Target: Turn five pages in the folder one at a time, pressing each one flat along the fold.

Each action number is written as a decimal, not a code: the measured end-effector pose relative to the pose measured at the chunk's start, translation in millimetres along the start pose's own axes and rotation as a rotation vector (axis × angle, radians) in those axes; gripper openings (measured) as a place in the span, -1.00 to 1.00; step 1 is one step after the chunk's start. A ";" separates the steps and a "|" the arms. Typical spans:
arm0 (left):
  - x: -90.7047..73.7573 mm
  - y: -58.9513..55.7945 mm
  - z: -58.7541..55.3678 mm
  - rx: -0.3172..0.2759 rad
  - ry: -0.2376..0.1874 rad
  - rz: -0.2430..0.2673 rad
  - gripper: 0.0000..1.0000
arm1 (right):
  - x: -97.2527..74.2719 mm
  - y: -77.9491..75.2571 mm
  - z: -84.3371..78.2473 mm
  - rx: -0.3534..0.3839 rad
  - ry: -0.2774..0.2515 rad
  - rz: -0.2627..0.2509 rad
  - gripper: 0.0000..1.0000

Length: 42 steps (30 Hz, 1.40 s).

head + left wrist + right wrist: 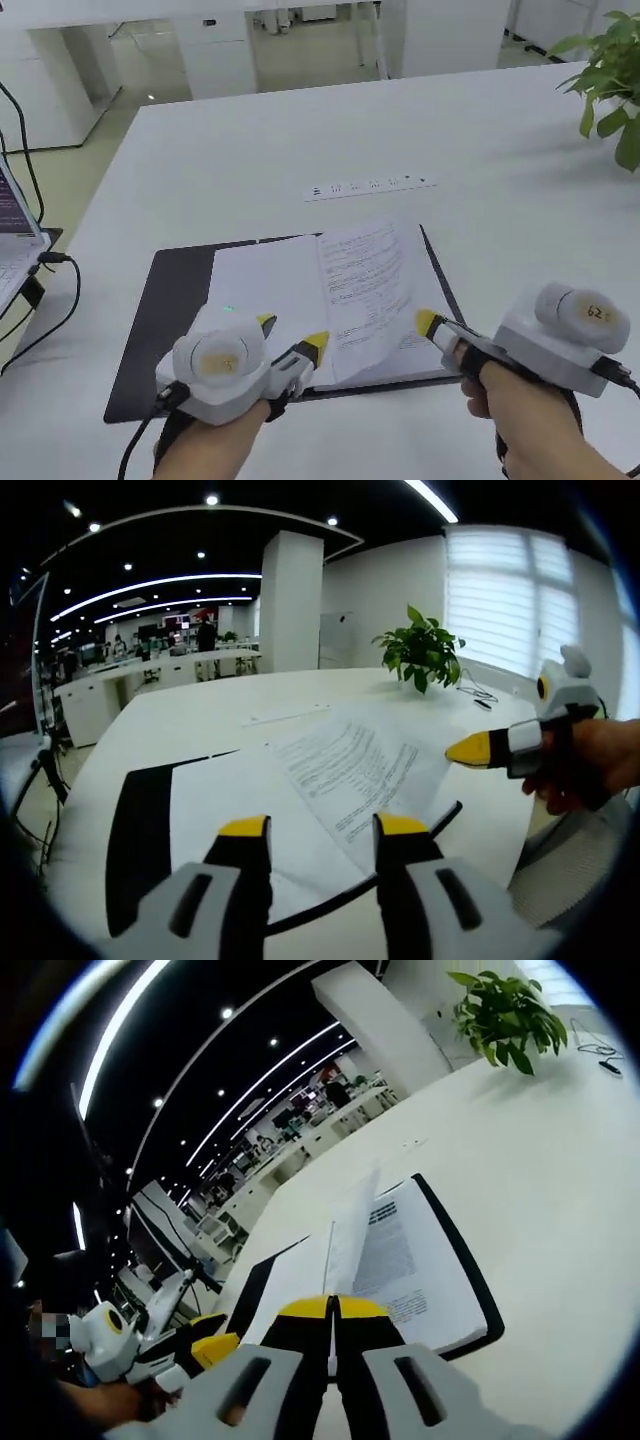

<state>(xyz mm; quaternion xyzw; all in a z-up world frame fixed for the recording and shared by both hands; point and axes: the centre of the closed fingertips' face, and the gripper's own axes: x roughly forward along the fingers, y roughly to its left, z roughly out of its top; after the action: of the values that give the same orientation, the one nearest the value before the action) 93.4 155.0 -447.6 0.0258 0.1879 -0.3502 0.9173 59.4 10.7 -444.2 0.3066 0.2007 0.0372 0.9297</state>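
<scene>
Right gripper (430, 323) pinches page (365, 295) edge; arc it leftward gently, no tugging, toward left gripper (290, 333) (jaws apart).

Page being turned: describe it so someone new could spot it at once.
On the white table lies an open black folder. Its right-hand printed page curls up, its lower edge pinched in the right gripper; the other sheets lie flat.

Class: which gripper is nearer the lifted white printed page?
Right. The right gripper is shut on the white printed page at its near edge; the left gripper is open over the blank sheet beside it.
</scene>
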 end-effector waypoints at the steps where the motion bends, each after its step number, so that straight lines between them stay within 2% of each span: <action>1: -3.1 3.0 1.7 -0.001 -0.012 0.006 -0.20 | -0.3 3.7 1.0 -0.014 -0.001 0.007 -1.00; 5: -18.6 15.2 3.4 -0.004 -0.027 0.032 -0.20 | 0.3 22.2 3.9 -0.072 0.000 0.036 -1.00; 11: -37.5 34.1 5.9 -0.012 -0.044 0.072 -0.19 | 8.0 54.3 -0.3 -0.164 0.015 0.092 -1.00; 19: -57.6 58.7 8.8 -0.045 -0.073 0.123 -0.20 | 20.9 90.1 -13.1 -0.227 0.049 0.156 -1.00; 23: -67.4 68.2 8.0 -0.064 -0.084 0.144 -0.20 | 28.2 102.9 -20.4 -0.250 0.067 0.181 -1.00; 30: -82.2 85.0 5.7 -0.095 -0.100 0.182 -0.21 | 42.8 129.1 -40.1 -0.285 0.120 0.229 -1.00; 34: -88.5 93.8 5.3 -0.106 -0.109 0.202 -0.23 | 50.9 139.1 -51.6 -0.317 0.150 0.243 -1.00; 42: -101.5 109.7 -0.6 -0.134 -0.114 0.243 -0.24 | 69.1 154.9 -88.2 -0.385 0.248 0.270 -1.00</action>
<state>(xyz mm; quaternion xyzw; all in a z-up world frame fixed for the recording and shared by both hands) 95.3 302.0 -420.5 -0.0328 0.1541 -0.2242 0.9617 96.2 198.3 -442.2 0.1412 0.2597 0.2356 0.9258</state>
